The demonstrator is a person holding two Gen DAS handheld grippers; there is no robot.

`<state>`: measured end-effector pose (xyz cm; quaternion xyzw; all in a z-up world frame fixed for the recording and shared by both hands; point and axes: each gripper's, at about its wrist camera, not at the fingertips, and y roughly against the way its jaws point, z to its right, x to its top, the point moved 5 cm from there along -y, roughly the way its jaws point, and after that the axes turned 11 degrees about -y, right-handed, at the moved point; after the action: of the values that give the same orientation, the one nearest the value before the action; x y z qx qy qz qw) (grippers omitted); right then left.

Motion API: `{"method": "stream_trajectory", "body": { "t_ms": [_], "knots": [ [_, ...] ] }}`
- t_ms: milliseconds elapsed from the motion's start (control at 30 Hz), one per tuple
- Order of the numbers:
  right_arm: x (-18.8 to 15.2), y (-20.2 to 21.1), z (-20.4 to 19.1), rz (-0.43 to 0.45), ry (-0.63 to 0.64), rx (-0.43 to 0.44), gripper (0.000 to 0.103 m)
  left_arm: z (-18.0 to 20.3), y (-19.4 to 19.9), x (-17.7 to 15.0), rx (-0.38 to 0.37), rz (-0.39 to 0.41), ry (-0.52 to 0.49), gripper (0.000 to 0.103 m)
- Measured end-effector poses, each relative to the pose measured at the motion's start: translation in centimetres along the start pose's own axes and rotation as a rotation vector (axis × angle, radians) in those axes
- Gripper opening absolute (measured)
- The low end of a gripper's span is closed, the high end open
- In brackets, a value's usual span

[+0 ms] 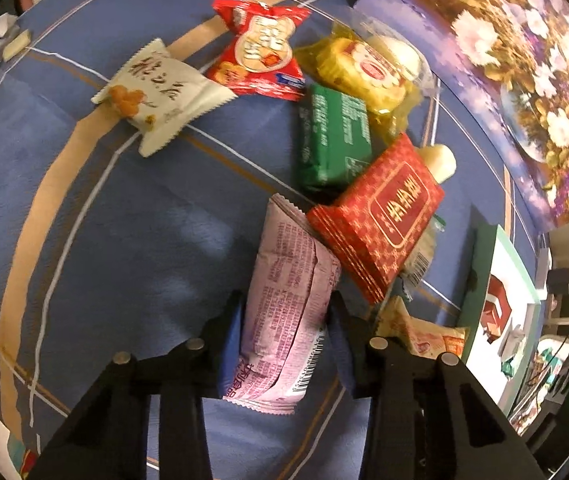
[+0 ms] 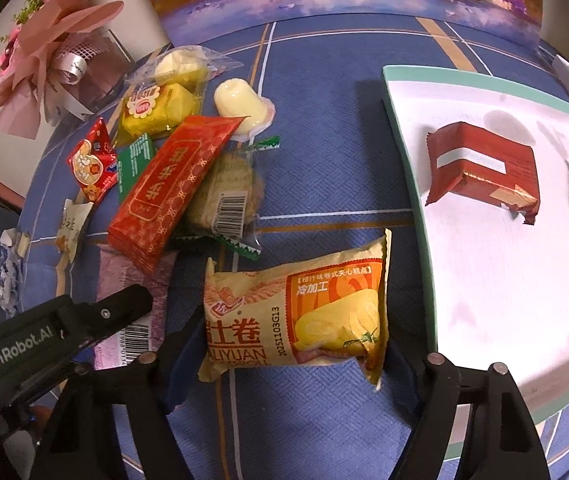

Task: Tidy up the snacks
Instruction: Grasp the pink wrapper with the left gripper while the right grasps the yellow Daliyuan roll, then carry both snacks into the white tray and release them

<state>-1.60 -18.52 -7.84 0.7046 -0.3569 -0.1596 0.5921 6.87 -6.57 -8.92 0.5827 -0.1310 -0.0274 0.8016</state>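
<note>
My left gripper (image 1: 284, 344) is shut on a pink snack packet (image 1: 288, 304) lying on the blue tablecloth; it also shows in the right wrist view (image 2: 132, 280) under the left gripper's body (image 2: 44, 336). My right gripper (image 2: 292, 356) stands wide around a yellow-orange cake roll packet (image 2: 304, 316); whether the fingers touch it I cannot tell. A white tray with a green rim (image 2: 484, 280) lies to the right and holds a dark red packet (image 2: 484, 168).
A pile of snacks lies on the cloth: a red patterned packet (image 1: 380, 216), a green packet (image 1: 332, 140), a yellow packet (image 1: 364, 72), a red bag (image 1: 260, 52), a white bag (image 1: 156, 92), a jelly cup (image 2: 240, 100). A pink bouquet (image 2: 52, 52) stands at the far left.
</note>
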Motion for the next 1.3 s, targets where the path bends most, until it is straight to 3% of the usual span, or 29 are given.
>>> {"method": "stream_trajectory", "body": {
  "t_ms": [333,500,900,1200,1300],
  "knots": [
    [-0.2,1.2,-0.5,0.001,0.012,0.011,0.075,-1.7,2.1,1.1,0.014,0.054,0.041,0.041],
    [-0.2,3.4,-0.9,0.042,0.026,0.036,0.075,-2.3,3.6,2.0,0.017,0.106,0.046,0.041],
    [0.1,5.4,0.3,0.061,-0.017,0.055,0.075,-4.1,8.5,1.0,0.007,0.203,0.075,0.041],
    [0.7,6.0,2.0,0.07,-0.059,0.046,0.075,-1.1,7.8,1.0,-0.001,0.191,0.017,0.041],
    [1.7,6.8,4.8,0.108,-0.127,-0.013,0.075,1.6,7.6,0.7,-0.037,0.183,-0.044,0.041]
  ]
}}
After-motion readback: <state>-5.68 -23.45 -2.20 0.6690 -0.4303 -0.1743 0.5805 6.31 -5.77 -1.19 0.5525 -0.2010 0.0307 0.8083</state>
